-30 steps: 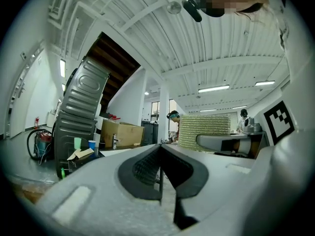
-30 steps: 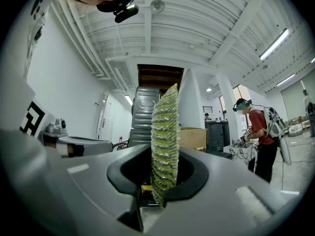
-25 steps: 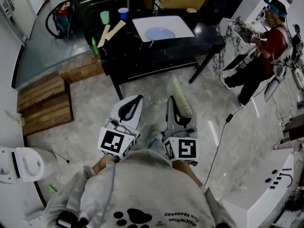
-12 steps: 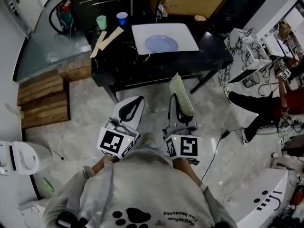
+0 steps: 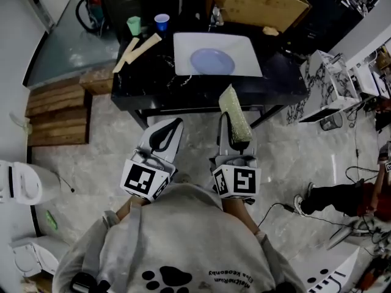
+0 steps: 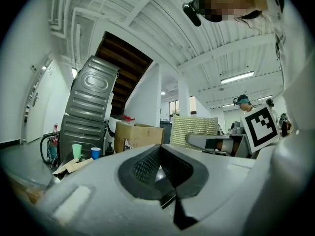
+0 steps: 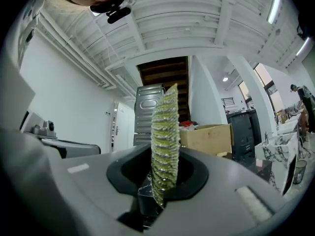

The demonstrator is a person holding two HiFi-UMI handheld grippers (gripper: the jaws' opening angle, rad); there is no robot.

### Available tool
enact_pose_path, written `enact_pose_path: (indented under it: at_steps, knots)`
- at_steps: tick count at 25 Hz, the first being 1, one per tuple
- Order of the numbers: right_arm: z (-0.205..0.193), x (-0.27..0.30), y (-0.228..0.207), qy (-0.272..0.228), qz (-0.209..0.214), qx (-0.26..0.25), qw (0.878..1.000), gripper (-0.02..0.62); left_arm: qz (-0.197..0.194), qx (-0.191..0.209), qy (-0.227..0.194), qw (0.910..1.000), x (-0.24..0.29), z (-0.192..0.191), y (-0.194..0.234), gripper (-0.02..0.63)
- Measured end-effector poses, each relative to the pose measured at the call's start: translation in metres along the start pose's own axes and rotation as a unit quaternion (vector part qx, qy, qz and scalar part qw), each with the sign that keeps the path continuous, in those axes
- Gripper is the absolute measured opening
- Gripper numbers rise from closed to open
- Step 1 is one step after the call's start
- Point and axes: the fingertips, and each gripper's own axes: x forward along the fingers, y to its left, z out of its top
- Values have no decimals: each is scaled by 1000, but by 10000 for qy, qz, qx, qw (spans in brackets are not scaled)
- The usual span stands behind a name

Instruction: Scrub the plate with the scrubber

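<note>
A pale blue plate [image 5: 211,60] lies in a white sink basin [image 5: 183,44] on the black table [image 5: 153,81] ahead. My right gripper [image 5: 234,140] is shut on a green scrubber [image 5: 234,116], whose edge stands upright between the jaws as the scrubber [image 7: 164,141] in the right gripper view. My left gripper [image 5: 166,133] is shut and holds nothing, level with the right one. Both are held close to my body, short of the table's near edge. From the left gripper view the scrubber [image 6: 193,128] shows as a flat green pad to the right.
A green cup [image 5: 134,24] and a blue cup [image 5: 161,21] stand at the table's far left, with cardboard strips [image 5: 135,47] beside them. A cardboard box [image 5: 253,5] sits behind the sink. Wooden pallets [image 5: 58,112] lie left. A marbled stand [image 5: 333,81] is at right.
I have stepped closer to the table, so the sink and plate have come nearer. Both grippers keep their pose and the scrubber stays held.
</note>
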Motion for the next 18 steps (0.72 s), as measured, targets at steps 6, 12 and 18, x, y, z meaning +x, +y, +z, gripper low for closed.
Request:
enact_pose_path:
  at_steps: [6, 12, 18]
  knots:
    - [-6, 1, -7, 59, 75, -4, 10000, 67, 167, -144, 110, 9997, 10, -11, 5, 5]
    - [-17, -3, -18, 150, -53, -17, 9999, 67, 141, -182, -32, 9997, 25, -13, 12, 5]
    - [-10, 16, -27, 117, -64, -291, 9995, 67, 185, -393, -39, 9990, 53, -22, 30, 5]
